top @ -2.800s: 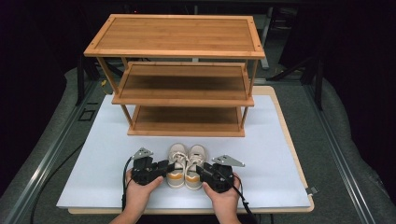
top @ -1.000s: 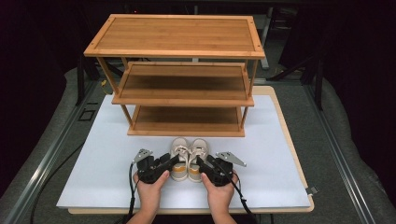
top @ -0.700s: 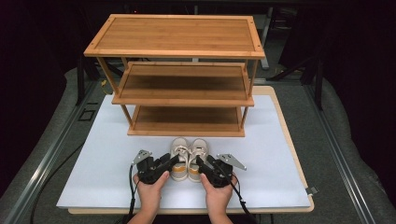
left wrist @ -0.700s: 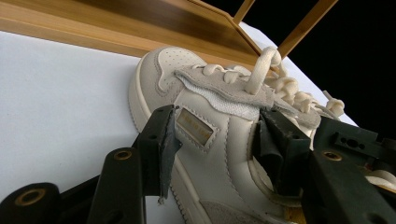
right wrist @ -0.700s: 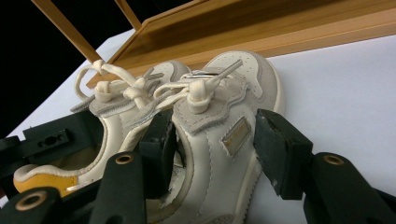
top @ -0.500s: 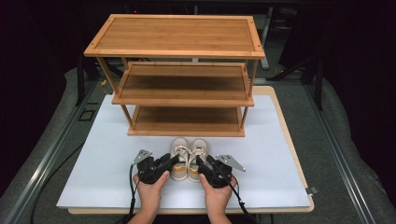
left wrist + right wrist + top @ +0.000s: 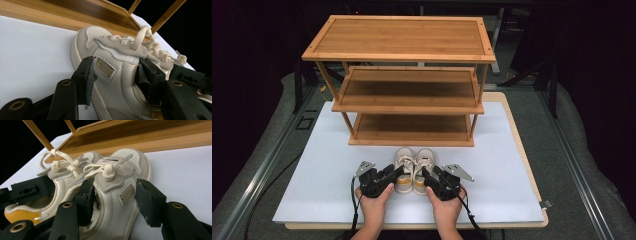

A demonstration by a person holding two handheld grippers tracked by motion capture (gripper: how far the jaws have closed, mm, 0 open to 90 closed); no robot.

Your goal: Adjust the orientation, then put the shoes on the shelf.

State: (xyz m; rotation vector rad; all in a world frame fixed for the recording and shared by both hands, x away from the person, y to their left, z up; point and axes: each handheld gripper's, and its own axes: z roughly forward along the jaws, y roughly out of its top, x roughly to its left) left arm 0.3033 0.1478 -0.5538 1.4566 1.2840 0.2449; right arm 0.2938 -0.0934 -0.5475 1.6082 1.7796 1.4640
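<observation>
Rack (image 7: 404, 102) shelves held nothing. Left gripper (image 7: 115, 75) clasped left shoe (image 7: 112, 82); right gripper (image 7: 113, 195) straddled right shoe (image 7: 117, 195), outer pad clear; high view hid this.

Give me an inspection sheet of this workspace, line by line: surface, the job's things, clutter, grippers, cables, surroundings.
Surface: white board on a wooden-edged table, bare around the work.
Job's things: left shoe and right shoe, cream, laced, side by side, toes toward the wooden rack; all three rack shelves bare.
Clutter: nothing seen.
Grippers: left gripper straddles the left shoe, one jaw on its outer side, the other inside the collar; right gripper likewise on the right shoe. Whether the pads press, I cannot tell.
Cables: one black cable trails from the left gripper toward the near edge, another from the right.
Surroundings: grey padded floor, metal rails, dark background.
</observation>
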